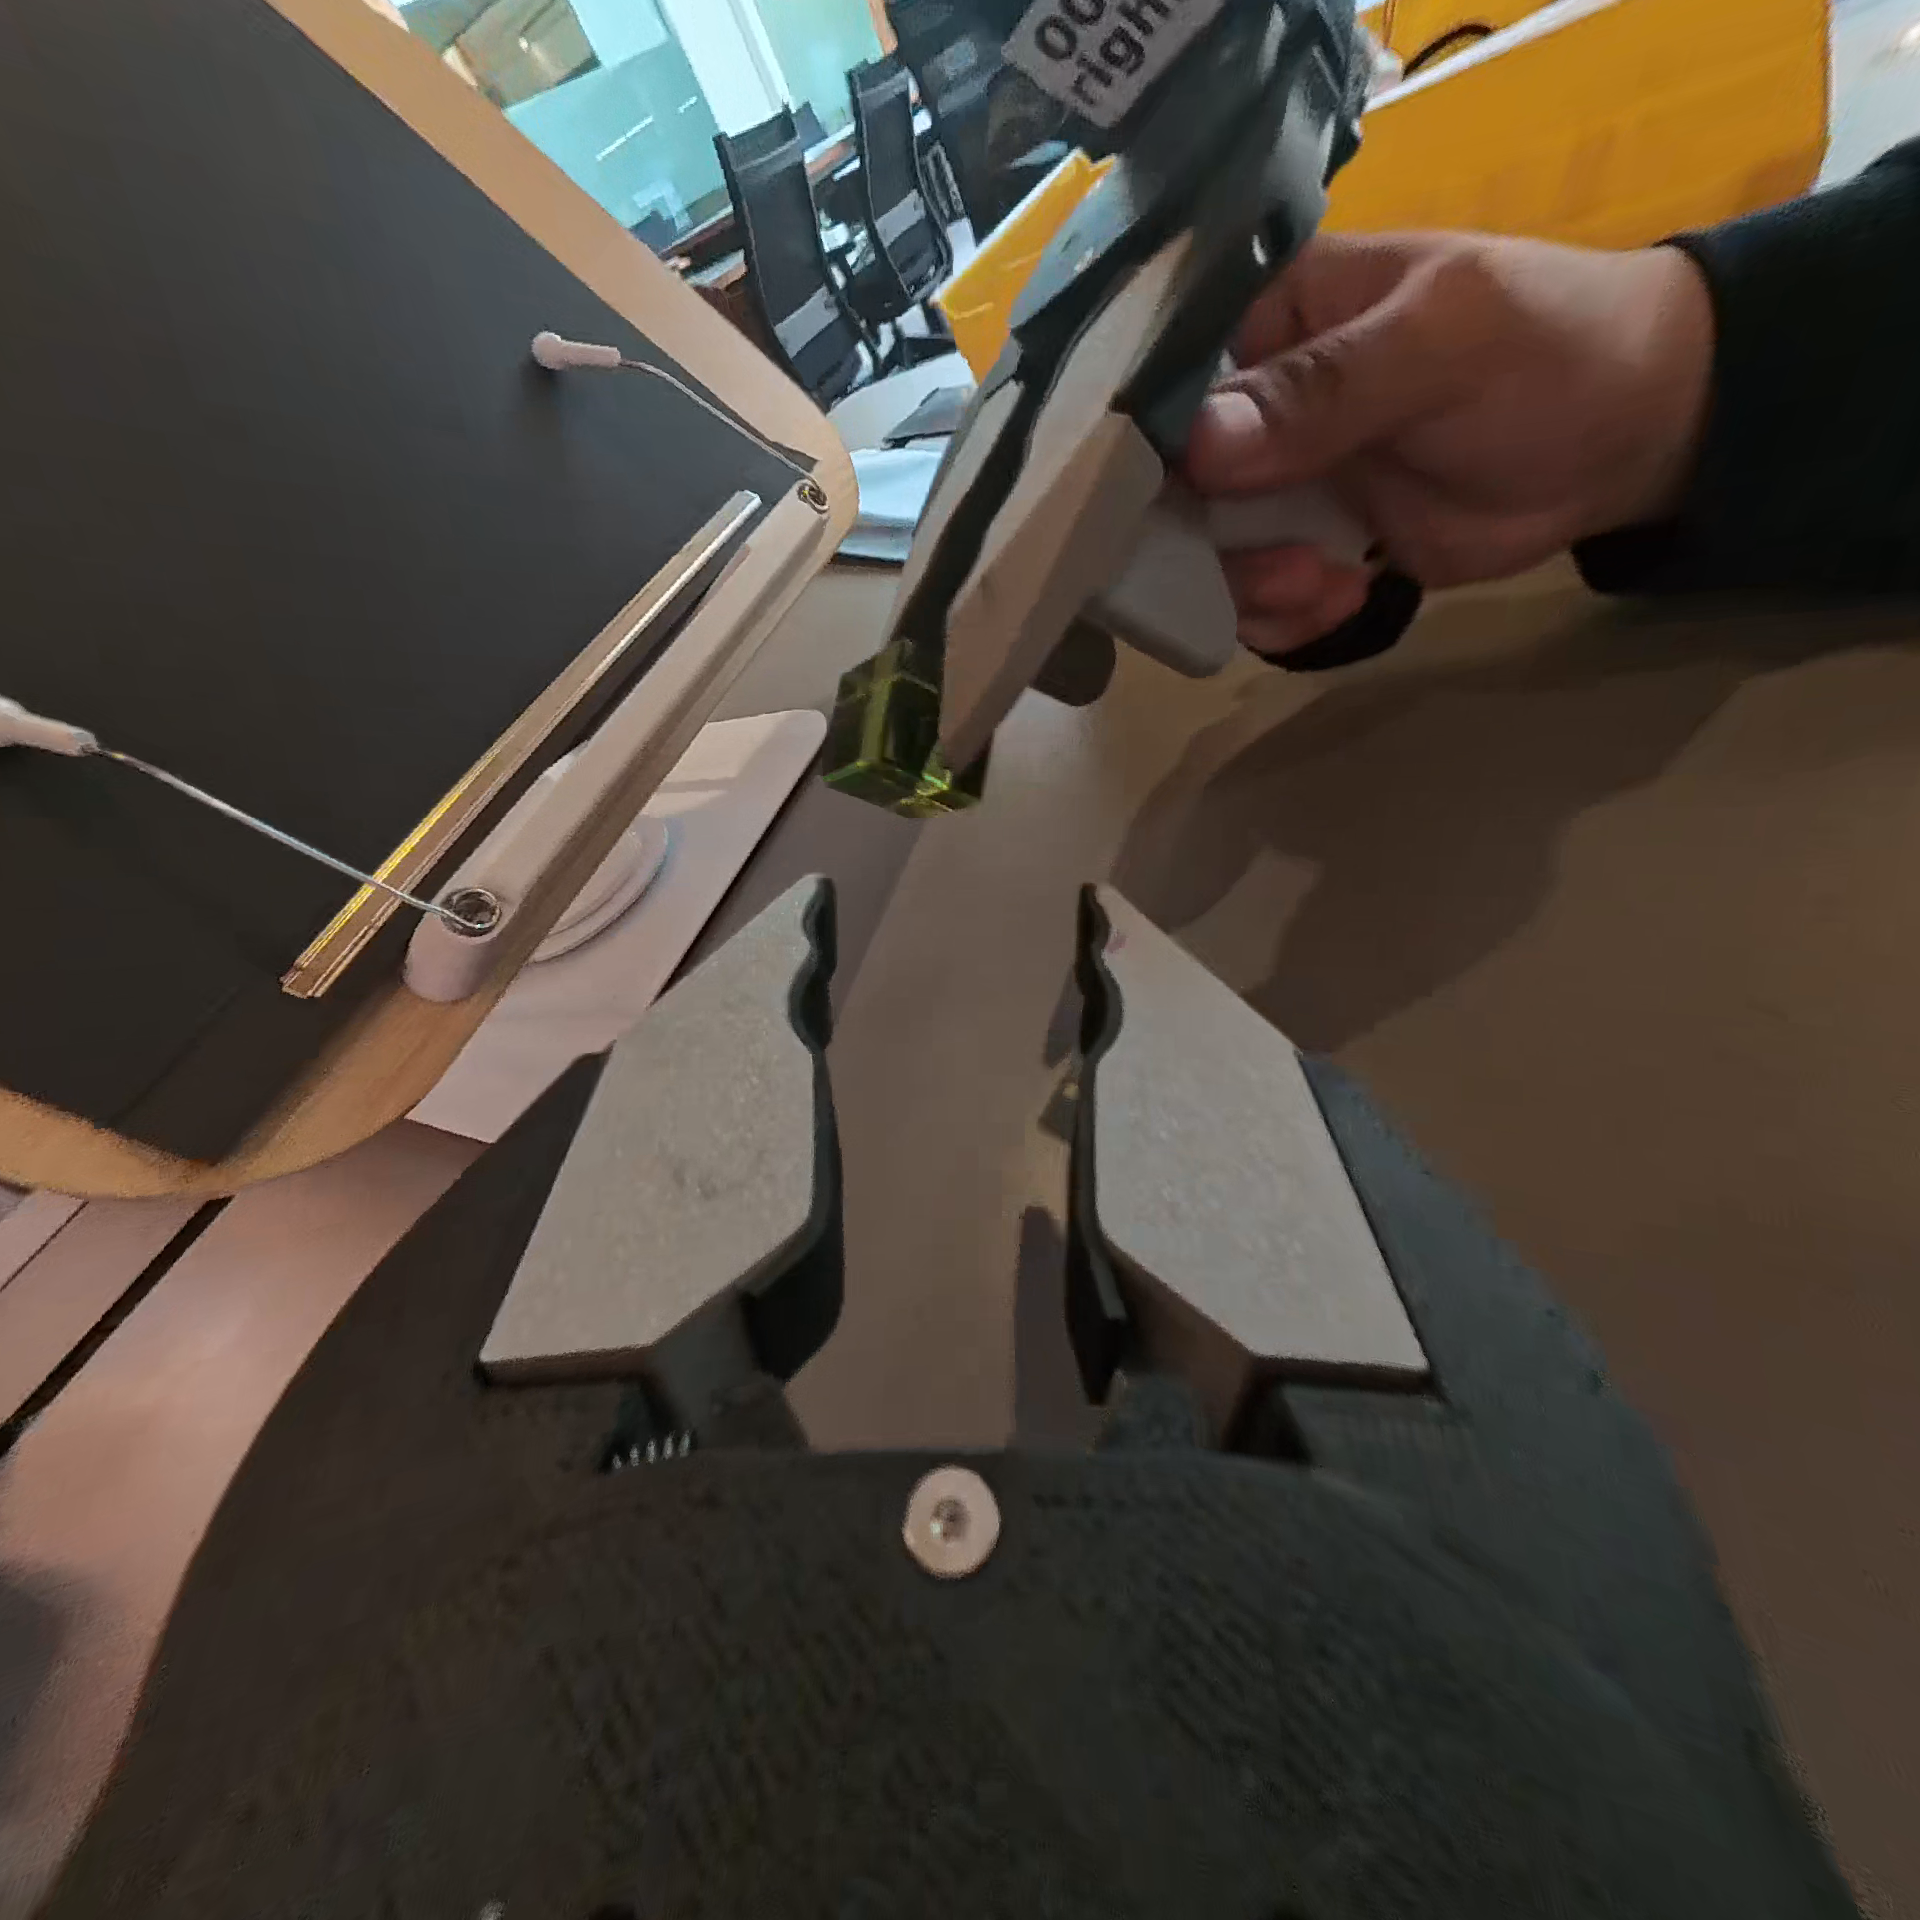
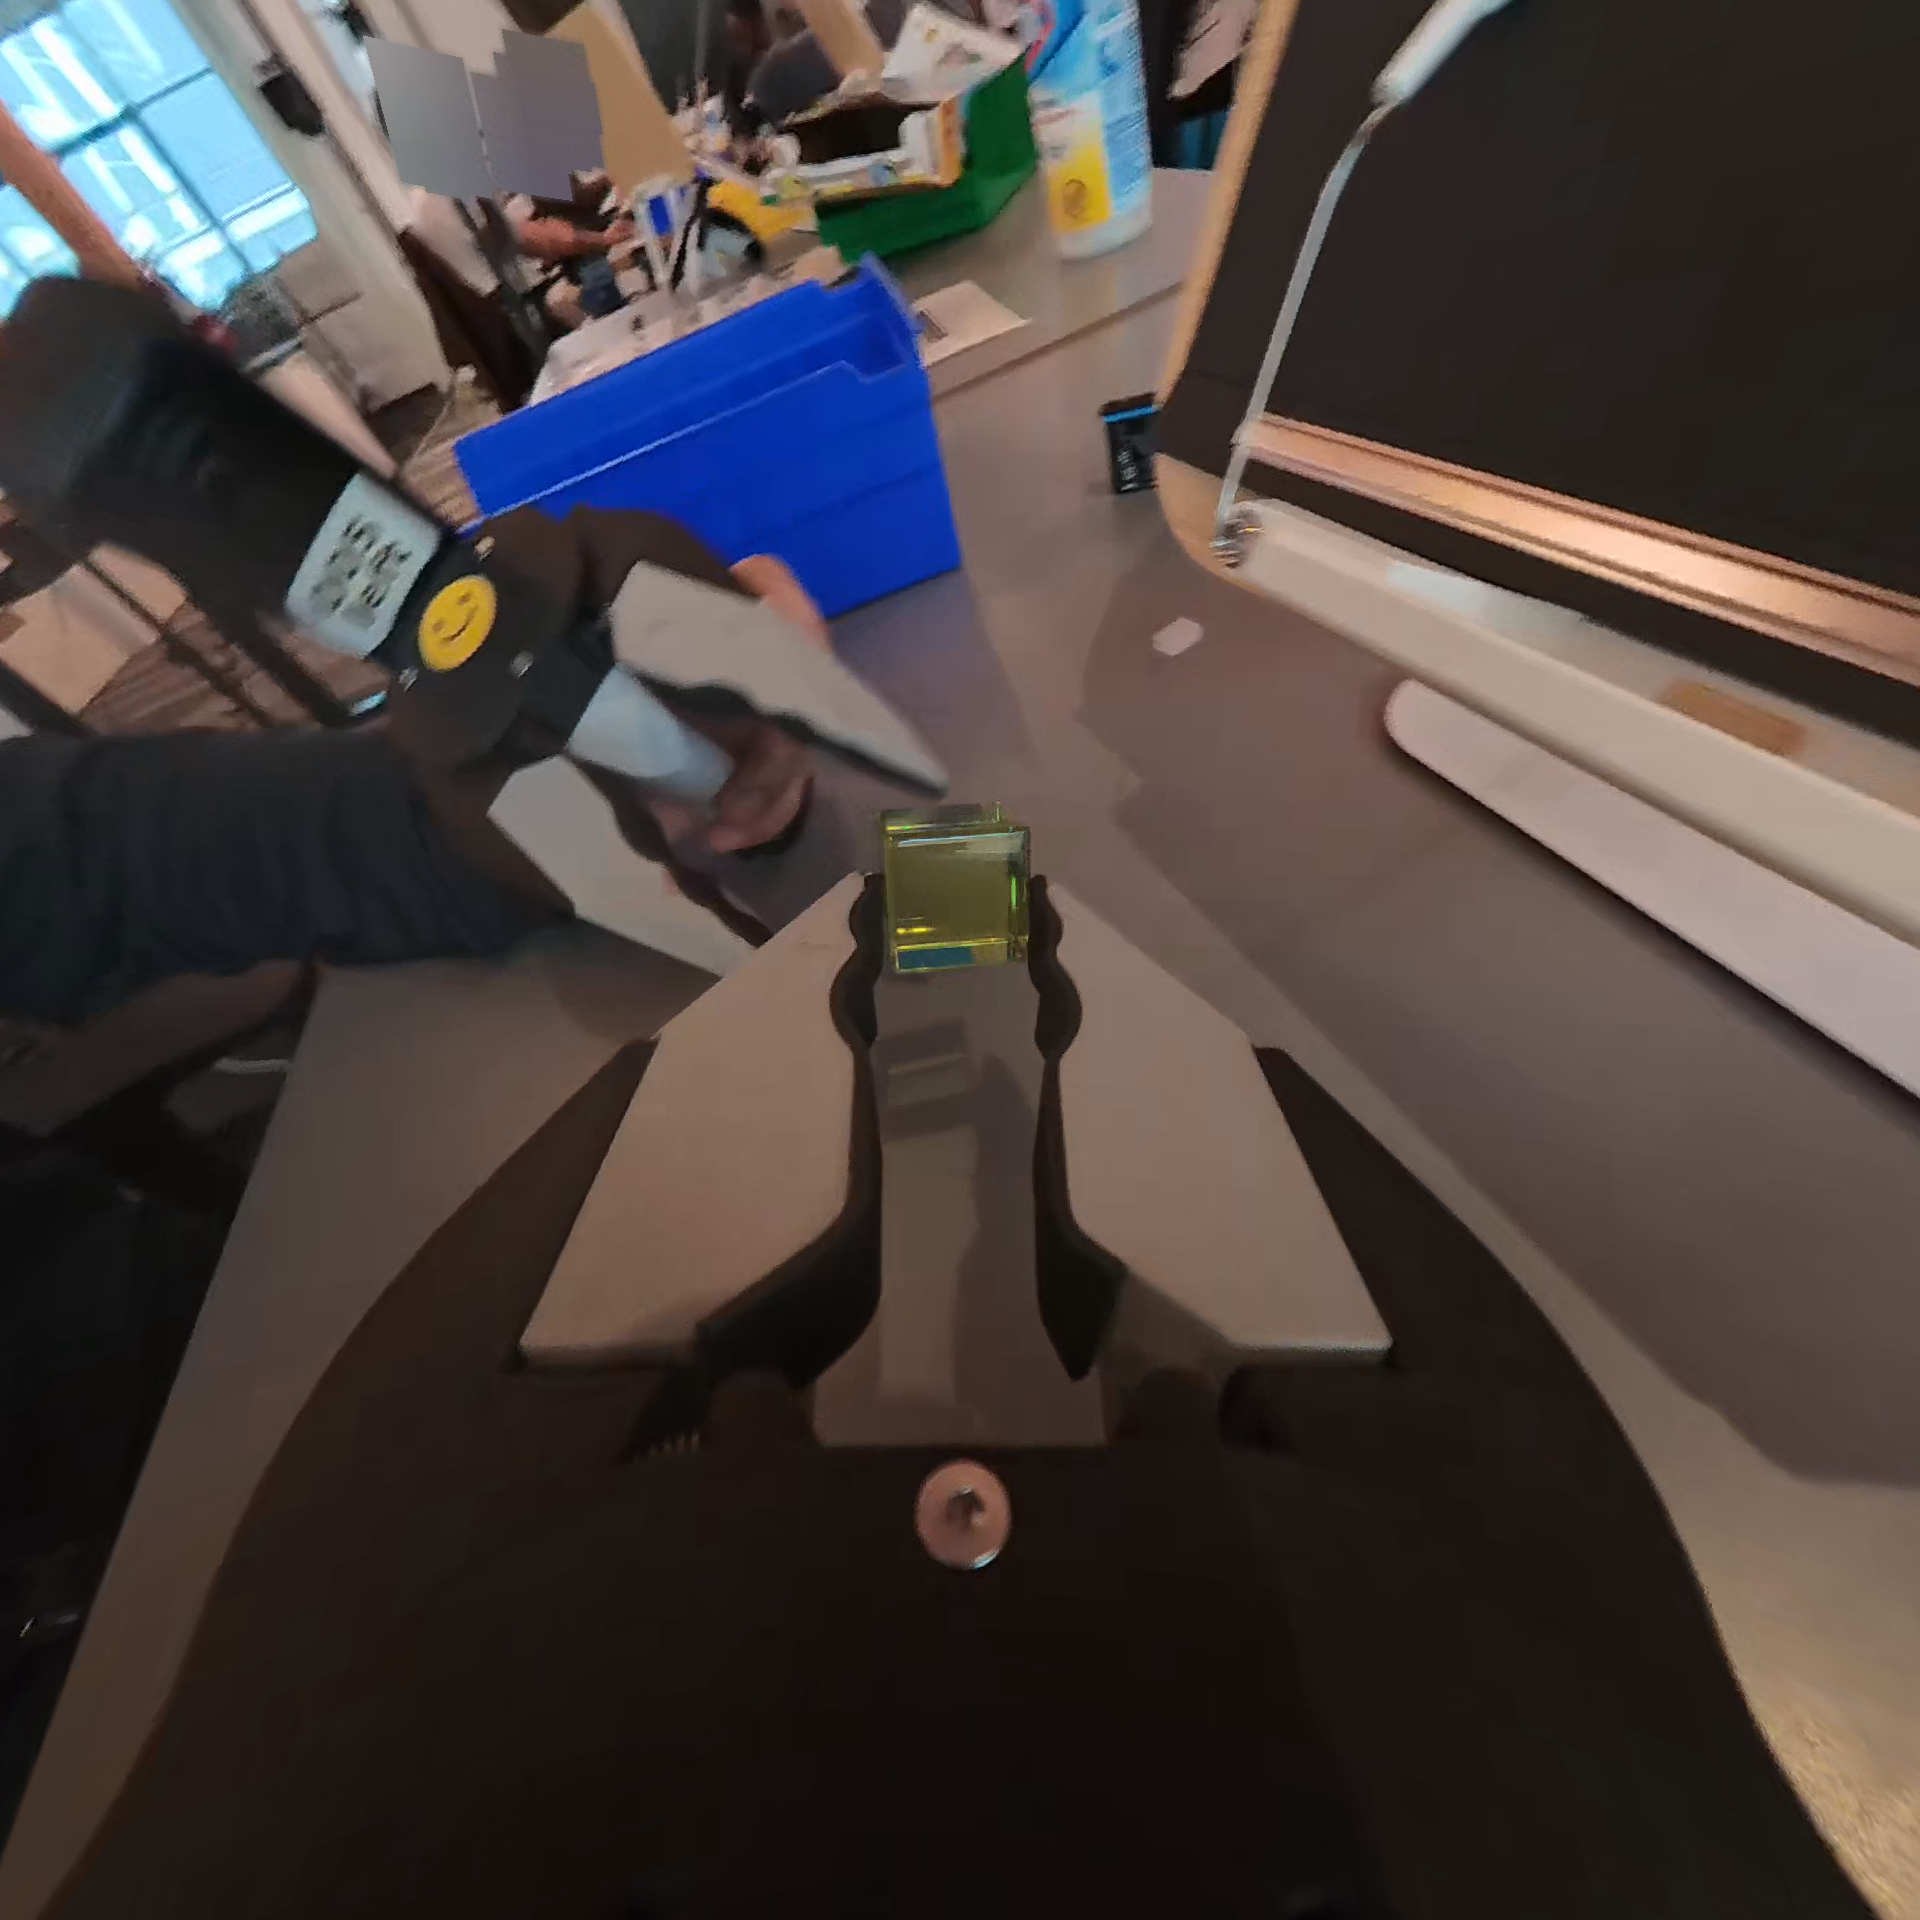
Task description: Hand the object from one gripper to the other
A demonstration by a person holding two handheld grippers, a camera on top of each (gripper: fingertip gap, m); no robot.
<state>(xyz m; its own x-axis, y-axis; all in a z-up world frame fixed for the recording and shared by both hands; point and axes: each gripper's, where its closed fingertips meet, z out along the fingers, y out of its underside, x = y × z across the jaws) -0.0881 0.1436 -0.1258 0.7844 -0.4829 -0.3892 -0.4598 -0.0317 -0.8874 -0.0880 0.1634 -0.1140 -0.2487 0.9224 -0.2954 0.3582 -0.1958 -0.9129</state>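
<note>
A clear yellow-green cube [image 2: 954,885] sits between the tips of my right gripper [image 2: 951,914], which is shut on it above the grey table. In the left wrist view the same cube [image 1: 896,734] shows at the tip of the right gripper, held by a hand [image 1: 1455,416] coming in from the upper right. My left gripper [image 1: 956,935] is open and empty, its fingers spread just below the cube and apart from it. In the right wrist view the left gripper's grey finger [image 2: 769,675] points toward the cube from the left, close above it.
A wooden-rimmed black board [image 1: 312,520] with wire clips leans on a white stand [image 1: 623,883] at the left. A blue bin [image 2: 727,447], a green bin [image 2: 935,187], a white tub [image 2: 1101,135] and a small black item [image 2: 1127,447] stand farther off on the table [image 2: 1351,987]. My two grippers' fingertips are within a few centimetres of each other.
</note>
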